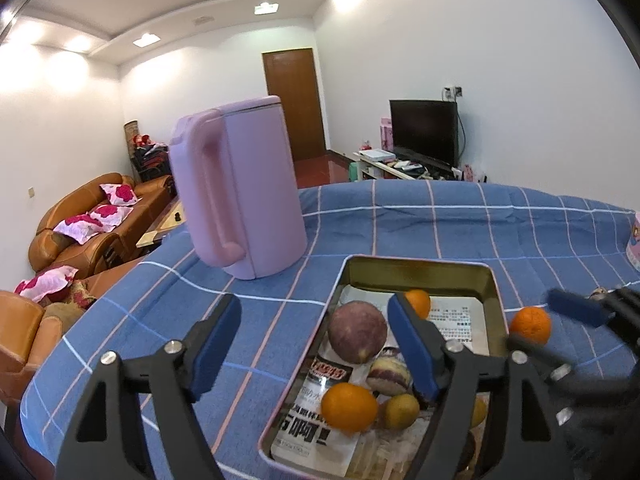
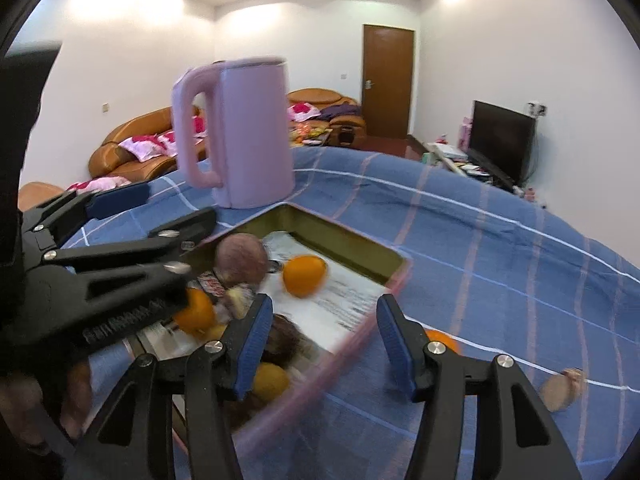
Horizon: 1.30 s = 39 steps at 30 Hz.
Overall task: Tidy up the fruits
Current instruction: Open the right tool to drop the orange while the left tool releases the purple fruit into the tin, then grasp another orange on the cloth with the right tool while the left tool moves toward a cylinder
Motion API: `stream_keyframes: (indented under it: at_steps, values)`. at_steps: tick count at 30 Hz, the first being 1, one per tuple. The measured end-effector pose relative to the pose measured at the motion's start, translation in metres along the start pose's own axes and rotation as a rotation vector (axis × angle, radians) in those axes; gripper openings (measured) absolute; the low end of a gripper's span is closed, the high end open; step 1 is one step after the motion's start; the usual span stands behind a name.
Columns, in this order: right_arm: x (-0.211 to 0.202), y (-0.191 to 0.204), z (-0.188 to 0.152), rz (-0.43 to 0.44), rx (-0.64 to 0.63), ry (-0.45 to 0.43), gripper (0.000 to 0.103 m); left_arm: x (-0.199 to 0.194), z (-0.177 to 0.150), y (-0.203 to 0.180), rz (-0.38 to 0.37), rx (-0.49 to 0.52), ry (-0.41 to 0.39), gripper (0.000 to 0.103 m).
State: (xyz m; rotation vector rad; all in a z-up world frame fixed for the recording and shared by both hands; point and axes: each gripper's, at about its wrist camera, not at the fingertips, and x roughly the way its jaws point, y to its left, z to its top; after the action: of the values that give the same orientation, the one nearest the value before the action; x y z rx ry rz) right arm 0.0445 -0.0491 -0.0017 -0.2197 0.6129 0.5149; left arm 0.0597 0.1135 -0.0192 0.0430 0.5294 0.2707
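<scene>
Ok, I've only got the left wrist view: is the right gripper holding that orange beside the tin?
Observer: No. The right gripper is open and empty; the orange lies on the cloth, outside its right finger.
Operator: Anything else outside the tin?
Observer: One round, pale brown piece on the cloth, farther right of the orange.
Operator: And what's hidden behind my gripper's right finger?
Observer: A dark fruit inside the tin, near its front rim.
</scene>
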Motion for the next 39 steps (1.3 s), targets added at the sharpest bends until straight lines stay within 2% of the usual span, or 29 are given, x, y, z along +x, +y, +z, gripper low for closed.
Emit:
stream_keyframes:
  at_steps: [5, 8, 16, 22, 24, 26, 32, 36, 39]
  values:
    - [-0.015, -0.041, -0.016, -0.091, 0.042, 0.031, 0.057, -0.005, -0.011, 0.000, -0.033, -0.047, 0.016, 0.079]
    - [-0.013, -0.051, -0.021, -0.113, 0.048, 0.049, 0.057, -0.004, -0.016, -0.009, -0.040, -0.038, 0.030, 0.079]
    - [0.017, -0.043, -0.015, -0.089, 0.018, 0.106, 0.057, 0.004, -0.010, -0.020, -0.040, -0.023, 0.057, 0.079]
    - [0.040, -0.044, -0.014, -0.089, 0.032, 0.173, 0.057, 0.009, -0.001, -0.023, -0.039, -0.027, 0.067, 0.079]
    - [0.045, -0.047, -0.013, -0.064, 0.063, 0.188, 0.057, 0.010, 0.001, -0.025, -0.040, -0.024, 0.070, 0.079]
    - [0.045, -0.050, -0.013, -0.055, 0.080, 0.186, 0.049, 0.009, 0.004, -0.030, -0.045, -0.018, 0.070, 0.079]
    - [0.019, -0.056, -0.016, -0.056, 0.103, 0.134, 0.048, 0.001, 0.013, -0.056, -0.077, 0.014, 0.066, 0.080]
    - [-0.013, -0.078, -0.018, -0.143, 0.135, 0.064, 0.048, -0.005, 0.021, -0.085, -0.123, 0.036, 0.073, 0.079]
    - [-0.031, -0.102, -0.025, -0.219, 0.169, 0.052, 0.048, -0.008, 0.022, -0.111, -0.163, 0.058, 0.083, 0.080]
